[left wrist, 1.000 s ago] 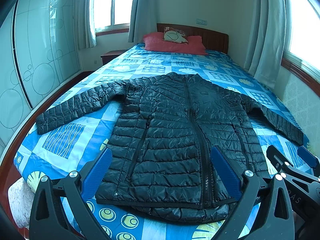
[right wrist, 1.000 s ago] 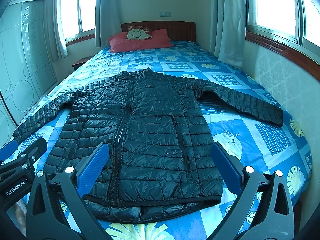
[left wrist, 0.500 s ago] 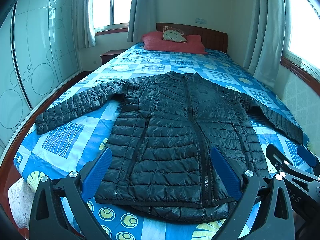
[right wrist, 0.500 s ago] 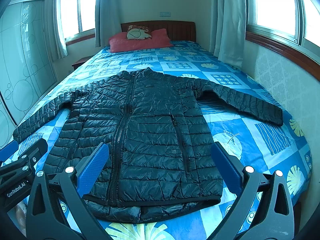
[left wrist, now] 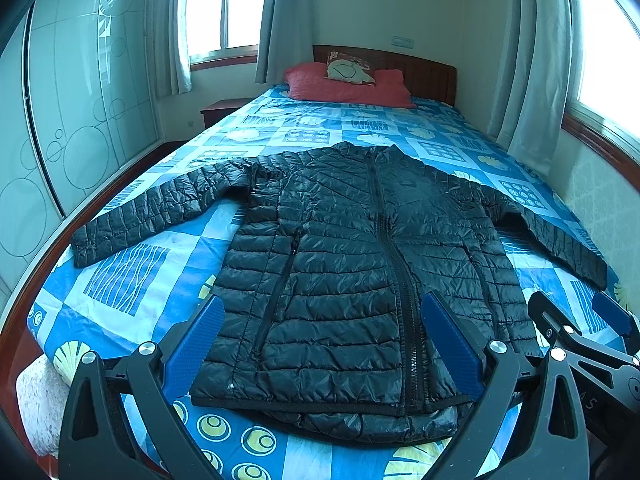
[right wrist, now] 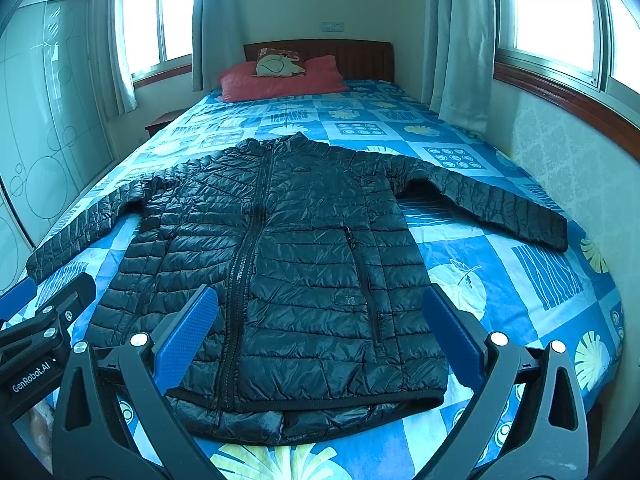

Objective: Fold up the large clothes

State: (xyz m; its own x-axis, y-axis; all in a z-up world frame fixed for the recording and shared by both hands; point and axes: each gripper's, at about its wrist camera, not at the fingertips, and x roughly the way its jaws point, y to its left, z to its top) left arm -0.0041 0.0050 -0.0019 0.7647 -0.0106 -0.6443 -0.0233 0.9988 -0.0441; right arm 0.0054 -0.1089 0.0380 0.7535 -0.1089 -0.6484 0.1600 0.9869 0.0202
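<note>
A black quilted puffer jacket (left wrist: 352, 264) lies flat and zipped on the bed, front up, collar toward the headboard, both sleeves spread out sideways. It also shows in the right wrist view (right wrist: 288, 264). My left gripper (left wrist: 320, 340) is open and empty, held above the jacket's hem. My right gripper (right wrist: 316, 332) is open and empty, also above the hem. The right gripper shows at the right edge of the left wrist view (left wrist: 580, 336); the left gripper shows at the left edge of the right wrist view (right wrist: 44, 320).
The bed (left wrist: 132, 280) has a blue patterned cover, red pillows (left wrist: 348, 88) and a wooden headboard (right wrist: 360, 60). A glass wardrobe (left wrist: 80, 100) stands at the left, a wall with windows and curtains (right wrist: 460, 40) at the right, a nightstand (left wrist: 220, 110) by the headboard.
Both grippers have barely shifted; the view is nearly the same. The jacket has not moved.
</note>
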